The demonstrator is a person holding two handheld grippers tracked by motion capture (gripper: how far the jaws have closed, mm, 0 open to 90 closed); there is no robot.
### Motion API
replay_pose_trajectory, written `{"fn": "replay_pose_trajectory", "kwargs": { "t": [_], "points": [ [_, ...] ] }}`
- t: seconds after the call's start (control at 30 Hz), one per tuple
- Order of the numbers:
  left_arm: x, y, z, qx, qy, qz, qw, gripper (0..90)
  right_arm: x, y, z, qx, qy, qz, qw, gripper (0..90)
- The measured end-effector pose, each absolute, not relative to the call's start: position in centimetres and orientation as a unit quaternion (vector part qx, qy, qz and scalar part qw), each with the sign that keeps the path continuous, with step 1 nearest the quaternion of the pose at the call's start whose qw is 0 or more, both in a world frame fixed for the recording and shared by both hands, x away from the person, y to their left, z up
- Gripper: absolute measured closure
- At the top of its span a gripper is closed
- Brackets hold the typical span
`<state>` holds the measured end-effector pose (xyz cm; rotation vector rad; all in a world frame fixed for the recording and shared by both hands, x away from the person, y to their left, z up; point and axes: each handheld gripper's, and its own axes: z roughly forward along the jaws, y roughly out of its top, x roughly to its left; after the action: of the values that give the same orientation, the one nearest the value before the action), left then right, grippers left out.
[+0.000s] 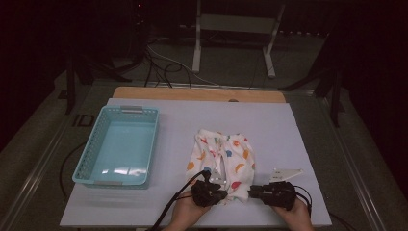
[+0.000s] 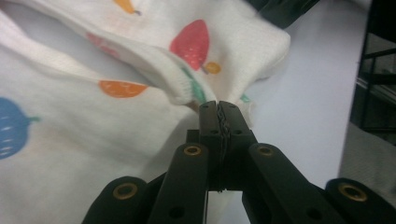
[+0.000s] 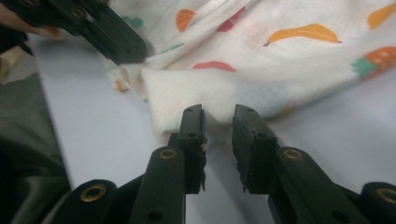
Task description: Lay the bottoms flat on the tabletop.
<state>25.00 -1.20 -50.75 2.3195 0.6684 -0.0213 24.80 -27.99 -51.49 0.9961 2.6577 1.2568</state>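
Down at the near edge of the pale table (image 1: 269,120), a white garment (image 1: 222,156) printed with coloured fruit is lying crumpled, and everything else is best placed from it. Well off to its left, the light blue plastic basket (image 1: 118,144) is sitting on the same table top, holding nothing that can be seen from the high view.

At the garment's near left corner, the left gripper (image 1: 217,192) is being held in the person's left hand (image 1: 185,211). From the left gripper view, the left gripper (image 2: 218,108) is showing its jaws pressed together with no gap between them, their tips touching the fabric's folded hem, beside a green mark and just below a red strawberry print (image 2: 191,44). Whether any cloth is actually pinched between them is hard to tell.

At the garment's near right corner, the right gripper (image 1: 254,191) is resting in the person's right hand (image 1: 296,214), pointing leftward at the cloth. From its own view, the right gripper (image 3: 218,116) is standing narrowly parted, the jaws apart with a folded corner of the garment (image 3: 196,91) lying just beyond the tips, not between them. Beyond that corner, a banana print (image 3: 303,32) is showing on the fabric.
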Motion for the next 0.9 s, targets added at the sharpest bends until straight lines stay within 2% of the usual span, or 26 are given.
{"fn": "replay_pose_trajectory", "kwargs": {
  "t": [0.27,0.47,0.6,0.73,0.77,0.9],
  "points": [
    [25.0,-0.6,-50.5,0.895,0.262,-0.006,0.362,90.0,26.1,-25.7,-51.7,0.302,0.865,0.4,0.034,72.1],
    [25.2,-0.1,-50.0,0.89,0.268,0.0,0.369,90.0,25.4,-26.8,-51.4,0.305,0.865,0.396,0.047,73.4],
    [25.3,-0.2,-50.1,0.892,0.267,-0.001,0.365,90.0,25.3,-27.3,-52.0,0.311,0.864,0.393,0.049,66.5],
    [25.1,-0.4,-50.4,0.894,0.264,-0.004,0.363,90.0,26.1,-26.4,-52.0,0.315,0.859,0.4,0.046,64.8],
    [25.1,-0.4,-50.4,0.893,0.264,-0.004,0.363,90.0,26.2,-26.1,-52.1,0.314,0.862,0.394,0.049,66.6],
    [25.1,-0.3,-50.4,0.893,0.266,-0.007,0.364,90.0,26.4,-25.3,-52.3,0.308,0.865,0.389,0.074,87.1]
  ]
}}
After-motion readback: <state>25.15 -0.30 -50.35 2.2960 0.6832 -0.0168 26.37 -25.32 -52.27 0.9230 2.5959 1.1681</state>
